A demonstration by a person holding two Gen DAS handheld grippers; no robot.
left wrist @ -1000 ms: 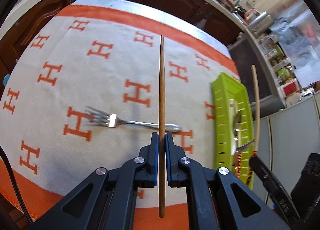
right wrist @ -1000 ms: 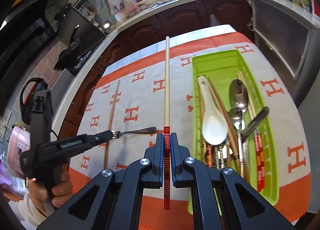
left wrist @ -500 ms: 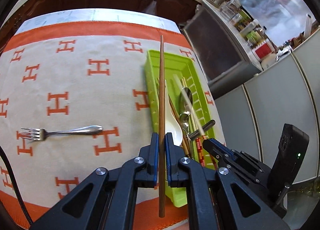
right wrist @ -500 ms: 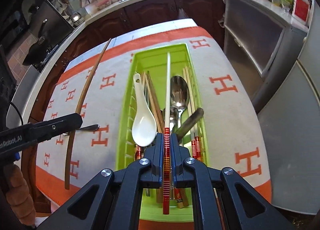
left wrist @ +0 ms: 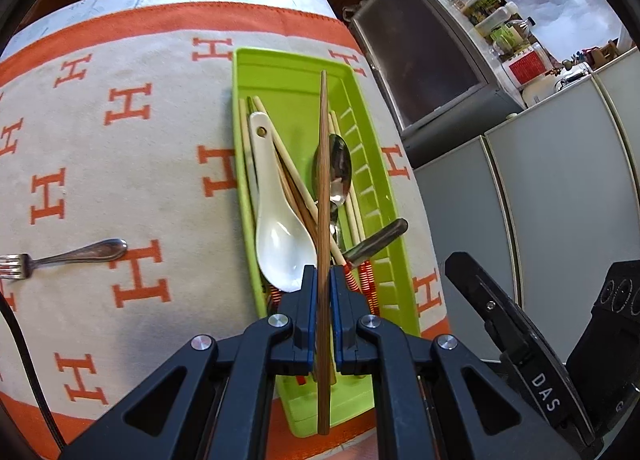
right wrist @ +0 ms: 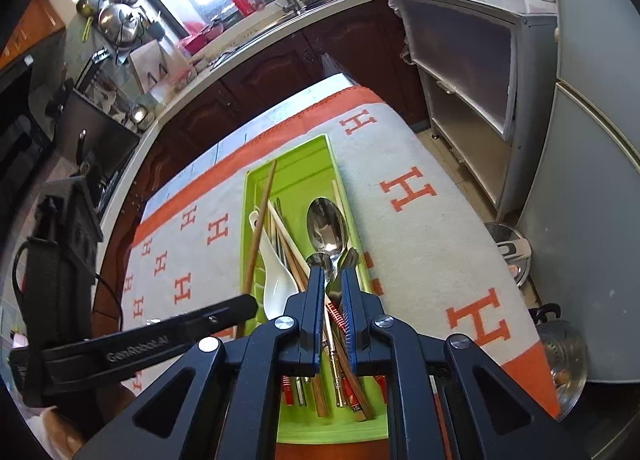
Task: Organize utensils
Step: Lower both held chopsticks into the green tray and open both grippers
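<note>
Utensils fill the green tray (left wrist: 360, 132), which sits at the right edge of the orange-lettered cloth (left wrist: 120, 164); open cloth stretches left, where a fork (left wrist: 80, 254) lies well apart. From my left wrist view, my left gripper (left wrist: 323, 292) is clamped tight on a brown chopstick (left wrist: 323, 164) that hangs over the tray, above the white spoon (left wrist: 280, 236) and metal spoon (left wrist: 338, 168).

From my right wrist view, my right gripper (right wrist: 332, 292) hangs over the tray's near end with its jaws parted and nothing between them. Grey cabinets (right wrist: 580, 180) stand right; the kitchen counter (right wrist: 280, 28) runs far behind.
</note>
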